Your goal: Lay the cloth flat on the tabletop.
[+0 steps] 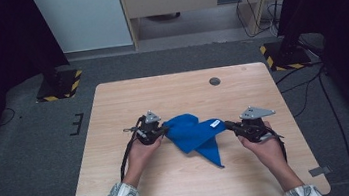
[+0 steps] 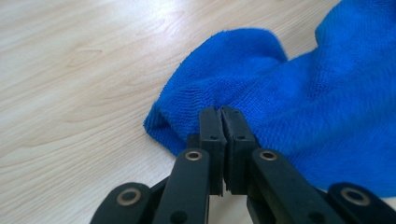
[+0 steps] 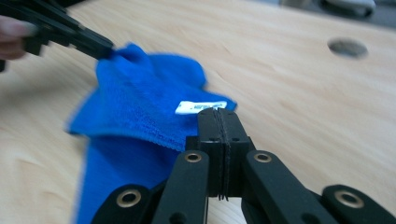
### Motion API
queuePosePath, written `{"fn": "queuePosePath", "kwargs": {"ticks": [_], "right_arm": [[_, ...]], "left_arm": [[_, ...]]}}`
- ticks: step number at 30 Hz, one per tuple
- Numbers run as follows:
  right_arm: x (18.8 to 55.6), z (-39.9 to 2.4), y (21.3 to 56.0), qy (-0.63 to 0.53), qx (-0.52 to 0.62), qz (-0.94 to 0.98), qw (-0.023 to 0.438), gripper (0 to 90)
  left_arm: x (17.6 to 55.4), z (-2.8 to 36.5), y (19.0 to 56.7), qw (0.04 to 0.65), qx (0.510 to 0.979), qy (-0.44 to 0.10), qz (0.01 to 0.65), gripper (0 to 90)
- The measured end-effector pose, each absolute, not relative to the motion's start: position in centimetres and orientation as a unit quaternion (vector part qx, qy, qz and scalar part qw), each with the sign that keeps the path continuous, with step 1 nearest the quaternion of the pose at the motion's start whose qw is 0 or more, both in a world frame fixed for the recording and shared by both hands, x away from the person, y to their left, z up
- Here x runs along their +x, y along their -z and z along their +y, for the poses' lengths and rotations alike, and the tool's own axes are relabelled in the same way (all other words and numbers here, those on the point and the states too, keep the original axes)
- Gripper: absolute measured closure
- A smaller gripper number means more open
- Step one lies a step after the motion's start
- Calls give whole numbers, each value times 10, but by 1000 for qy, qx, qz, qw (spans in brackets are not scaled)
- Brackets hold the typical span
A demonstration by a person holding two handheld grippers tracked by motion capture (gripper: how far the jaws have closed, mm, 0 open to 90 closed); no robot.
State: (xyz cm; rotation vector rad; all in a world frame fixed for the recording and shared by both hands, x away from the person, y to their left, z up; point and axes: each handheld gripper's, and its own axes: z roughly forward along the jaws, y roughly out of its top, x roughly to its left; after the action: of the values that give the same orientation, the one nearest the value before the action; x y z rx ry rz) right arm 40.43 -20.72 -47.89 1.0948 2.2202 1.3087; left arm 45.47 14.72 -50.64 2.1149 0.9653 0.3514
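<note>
I have the blue cloth (image 1: 194, 133) slung between both grippers above the middle of the wooden table (image 1: 113, 105). My left gripper (image 1: 165, 129) has its jaws pressed together on the cloth's left edge. In the left gripper view, the jaws meet with almost no gap and the terry fabric (image 2: 299, 107) bunches directly ahead of the left gripper's (image 2: 222, 113) tips, spreading away to the right and up. The lower fold of the cloth lies close to the tabletop (image 2: 79, 84); whether it touches, I cannot tell.

My right gripper (image 1: 226, 123) is likewise clamped shut on the opposite edge. In the right gripper view, the right gripper's (image 3: 218, 113) tips bite the cloth (image 3: 135, 107) just beside its white label (image 3: 201, 107), which sits immediately beyond the jaw tips. From there the fabric runs away toward the left gripper (image 3: 106, 50), which pinches the far corner at upper left.

In the high view, one pointed corner hangs down from the span toward the near edge of the table. A round hole (image 1: 215, 81) in the tabletop lies well apart from the cloth, on the far side.
</note>
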Motion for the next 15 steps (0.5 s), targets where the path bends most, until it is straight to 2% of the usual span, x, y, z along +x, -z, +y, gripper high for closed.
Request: {"fn": "queuePosePath", "kwargs": {"ticks": [5,7,8,9,11,15], "right_arm": [[415,-214,499,-439,402,786,165,897],[417,-215,502,-434,403,789,163,897],[418,-215,504,-436,405,787,161,897],[419,-216,505,-437,406,786,161,896],[419,-216,506,-437,408,785,160,896],[418,-216,508,-436,412,784,160,896]], "left_arm": [[459,140,518,386,828,-136,383,836],[457,139,518,394,823,-142,384,667],[456,139,517,397,820,-150,384,667],[455,140,515,399,818,-153,385,509],[453,144,510,412,808,-148,395,445],[439,150,496,430,800,-160,387,417]]}}
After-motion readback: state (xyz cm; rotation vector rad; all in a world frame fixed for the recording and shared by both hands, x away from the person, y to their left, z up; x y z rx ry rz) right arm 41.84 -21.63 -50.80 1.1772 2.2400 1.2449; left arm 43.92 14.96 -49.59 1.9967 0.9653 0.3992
